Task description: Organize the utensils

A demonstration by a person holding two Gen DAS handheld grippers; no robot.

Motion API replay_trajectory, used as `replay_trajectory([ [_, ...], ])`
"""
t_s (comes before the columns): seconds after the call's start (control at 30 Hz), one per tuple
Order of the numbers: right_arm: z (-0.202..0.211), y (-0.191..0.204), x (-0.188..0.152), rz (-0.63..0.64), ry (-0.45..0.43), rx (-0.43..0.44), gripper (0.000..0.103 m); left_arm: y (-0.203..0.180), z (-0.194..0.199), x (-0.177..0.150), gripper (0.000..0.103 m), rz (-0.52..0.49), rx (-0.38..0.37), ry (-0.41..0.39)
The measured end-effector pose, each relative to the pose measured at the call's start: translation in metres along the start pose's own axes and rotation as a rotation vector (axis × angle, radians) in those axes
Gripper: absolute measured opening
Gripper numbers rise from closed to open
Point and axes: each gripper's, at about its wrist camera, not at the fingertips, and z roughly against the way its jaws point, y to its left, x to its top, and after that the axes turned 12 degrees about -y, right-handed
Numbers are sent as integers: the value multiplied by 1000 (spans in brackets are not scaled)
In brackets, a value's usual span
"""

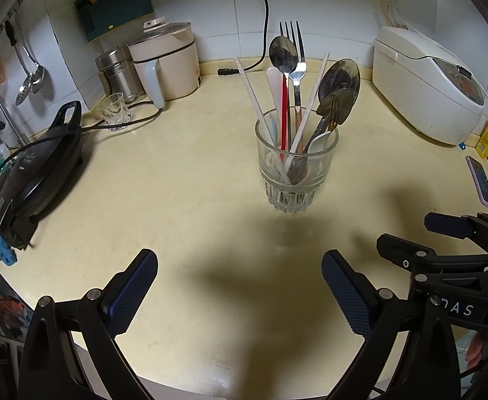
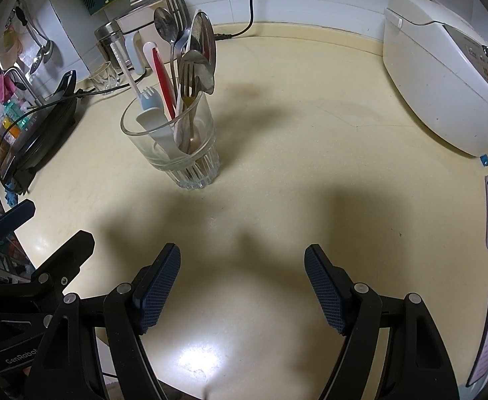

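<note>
Nearest the lens, the left gripper (image 1: 239, 291) hangs over the cream counter (image 1: 183, 180) with its blue-padded tongs spread wide and nothing between them, and the right gripper (image 2: 242, 286) beside it is spread and empty too. Beyond both stands the glass cup (image 1: 296, 170), upright on the counter and well apart from the tongs, packed with the utensils (image 1: 297, 76): spoons, forks, a red handle and pale sticks. Left of the cup lies a black electric griddle (image 1: 40, 170); behind it to the right sits a white rice cooker (image 1: 427, 80).
</note>
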Motion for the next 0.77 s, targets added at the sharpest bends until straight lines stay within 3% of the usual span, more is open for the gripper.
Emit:
replay_trajectory([
  [0.77,-6,-3,-2,-19,28,7,77,1,-7,-1,100,-11,-29,-4],
])
